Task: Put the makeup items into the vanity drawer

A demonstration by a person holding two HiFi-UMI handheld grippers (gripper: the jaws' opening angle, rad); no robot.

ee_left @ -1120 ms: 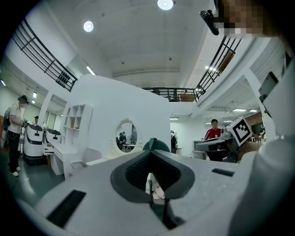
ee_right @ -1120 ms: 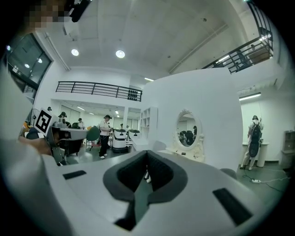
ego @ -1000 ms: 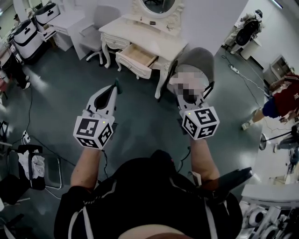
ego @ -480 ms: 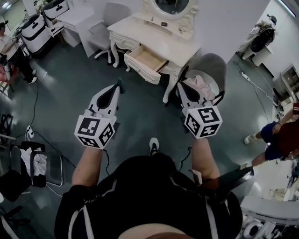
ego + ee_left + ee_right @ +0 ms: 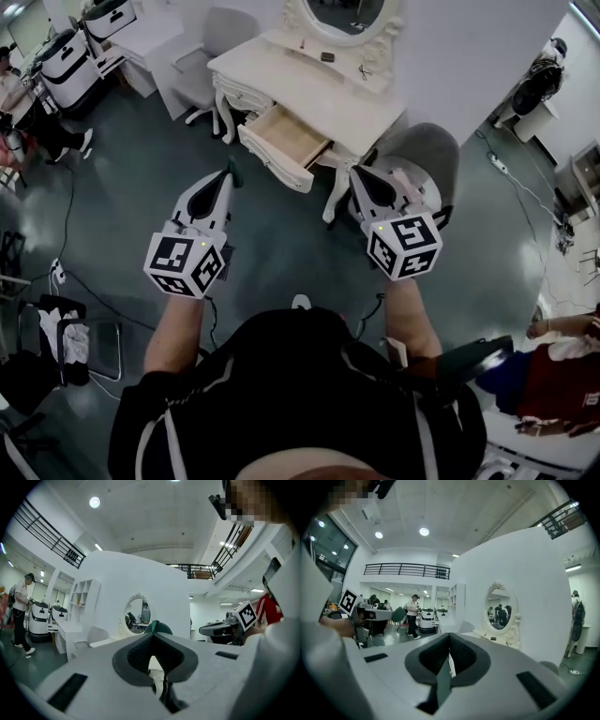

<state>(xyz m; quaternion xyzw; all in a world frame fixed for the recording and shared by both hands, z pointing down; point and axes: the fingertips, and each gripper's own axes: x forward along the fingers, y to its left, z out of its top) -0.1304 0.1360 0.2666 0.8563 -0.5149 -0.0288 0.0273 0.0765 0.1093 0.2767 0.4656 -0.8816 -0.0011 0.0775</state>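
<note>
At 12 o'clock, vanity surface (image 5: 309,84) with drawer (image 5: 268,156) pulled open. At 10 o'clock, left tongs (image 5: 232,174) closed, tips touching; at 2 o'clock, right tongs (image 5: 358,176) closed, tips touching.

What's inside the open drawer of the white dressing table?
The drawer shows only its bare wooden bottom; no makeup is visible in it. Its back part is hidden under the vanity top.

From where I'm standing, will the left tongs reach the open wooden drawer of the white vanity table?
Probably not yet: the left tongs hover over grey floor, short of the open wooden drawer. Nothing stands between them, so a step closer should do.
</note>
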